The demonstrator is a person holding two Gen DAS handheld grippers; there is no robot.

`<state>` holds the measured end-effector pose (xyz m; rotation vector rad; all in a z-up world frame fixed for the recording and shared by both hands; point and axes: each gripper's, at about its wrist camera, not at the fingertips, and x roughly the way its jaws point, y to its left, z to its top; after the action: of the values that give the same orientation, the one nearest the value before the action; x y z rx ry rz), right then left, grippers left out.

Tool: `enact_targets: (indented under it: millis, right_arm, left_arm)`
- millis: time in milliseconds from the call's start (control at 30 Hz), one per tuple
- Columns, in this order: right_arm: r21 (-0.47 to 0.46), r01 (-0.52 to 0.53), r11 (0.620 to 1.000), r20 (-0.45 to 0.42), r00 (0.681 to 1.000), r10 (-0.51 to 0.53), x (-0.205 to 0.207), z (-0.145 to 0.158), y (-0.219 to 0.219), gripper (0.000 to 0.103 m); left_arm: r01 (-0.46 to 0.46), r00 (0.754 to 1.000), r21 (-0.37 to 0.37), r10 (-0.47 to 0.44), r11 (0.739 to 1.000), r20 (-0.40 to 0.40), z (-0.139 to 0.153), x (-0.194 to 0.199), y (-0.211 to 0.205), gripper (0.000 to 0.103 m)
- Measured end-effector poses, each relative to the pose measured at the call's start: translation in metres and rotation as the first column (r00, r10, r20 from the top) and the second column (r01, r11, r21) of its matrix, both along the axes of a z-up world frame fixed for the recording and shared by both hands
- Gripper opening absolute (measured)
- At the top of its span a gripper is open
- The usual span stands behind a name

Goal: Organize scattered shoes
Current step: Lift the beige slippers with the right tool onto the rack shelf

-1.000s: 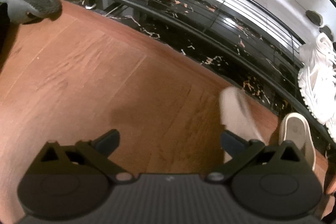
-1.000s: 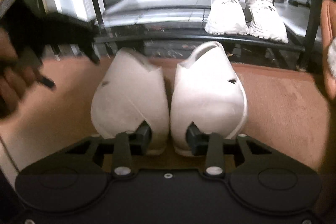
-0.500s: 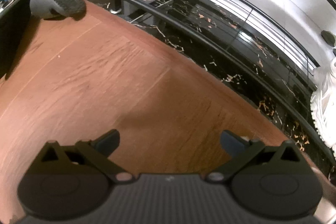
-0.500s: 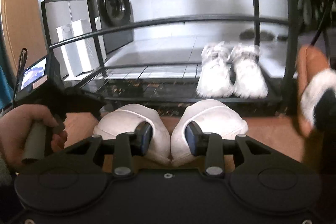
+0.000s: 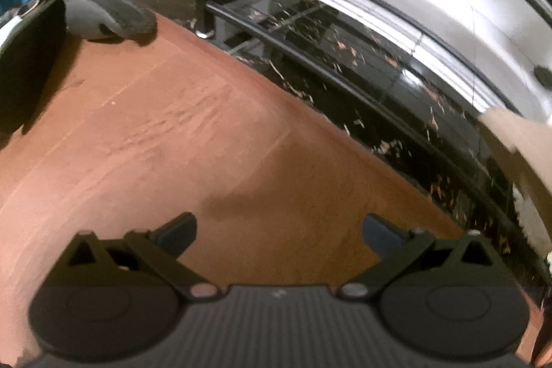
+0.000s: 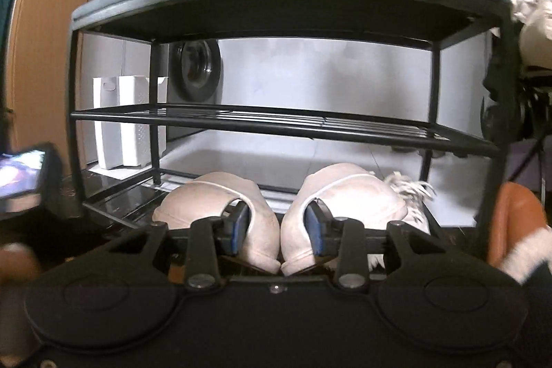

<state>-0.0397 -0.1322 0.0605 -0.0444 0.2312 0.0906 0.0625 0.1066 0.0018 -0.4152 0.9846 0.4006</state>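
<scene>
Left gripper (image 5: 279,230) hanging over bare wood floor (image 5: 172,140), nothing between the fingers

Jaws are spread wide, blue-ish pads out front with only floorboards under them. Using the black metal shoe rack (image 5: 345,81) as the reference: it runs diagonally across the top right, its low wire shelf sitting over dark marble-looking tile. A grey slipper (image 5: 103,11) lies on the floor just left of the rack's front leg, well away from the gripper. At the rack's right end a blurry pale beige shape (image 5: 517,147) cuts in front of it; can't tell what it is.
</scene>
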Motion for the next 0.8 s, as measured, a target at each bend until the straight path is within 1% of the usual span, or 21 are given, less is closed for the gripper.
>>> enact_targets:
  millis: [133,300,400,467,533,667,700,733,800]
  right_arm:
    - [-0.018,-0.005,1.0,0.03,1.0,0.006,0.046,-0.018,0.016,0.036]
    - [-0.039,-0.011,0.999,0.067,0.998,0.013,0.102,-0.04,0.036,0.036]
    - [-0.025,-0.012,1.0,0.081,0.997,0.014,0.131,-0.052,0.045,0.036]
    - [-0.008,-0.005,1.0,0.081,0.997,0.006,0.155,-0.066,0.052,0.036]
    - [0.023,0.01,1.0,0.051,0.999,-0.012,0.172,-0.08,0.053,0.037]
    - [0.097,0.063,0.993,0.001,0.998,-0.063,0.18,-0.109,0.04,0.043]
    - [0.097,0.053,0.994,-0.023,0.998,-0.051,0.178,-0.113,0.038,0.044]
    - [0.096,0.042,0.994,-0.047,0.998,-0.038,0.176,-0.117,0.036,0.047]
    - [0.096,0.022,0.995,-0.095,0.995,-0.012,0.172,-0.125,0.033,0.061]
  left_arm:
    - [-0.006,1.0,0.014,0.006,1.0,0.026,0.003,-0.001,0.0,0.102]
    - [0.027,0.999,0.064,-0.03,0.998,0.037,-0.001,0.005,-0.008,0.102]
    - [0.038,0.999,0.073,-0.04,0.997,0.032,-0.005,0.008,-0.011,0.102]
    - [0.046,0.999,0.077,-0.048,0.996,0.025,-0.009,0.01,-0.012,0.102]
    - [0.056,0.998,0.086,-0.057,0.995,0.013,-0.013,0.012,-0.013,0.102]
    - [0.079,0.997,0.084,-0.077,0.993,-0.018,-0.023,0.019,-0.015,0.102]
    - [0.081,0.997,0.078,-0.08,0.994,-0.024,-0.025,0.02,-0.016,0.102]
    - [0.084,0.996,0.073,-0.082,0.994,-0.029,-0.027,0.021,-0.016,0.102]
    - [0.089,0.996,0.066,-0.087,0.994,-0.035,-0.029,0.021,-0.017,0.102]
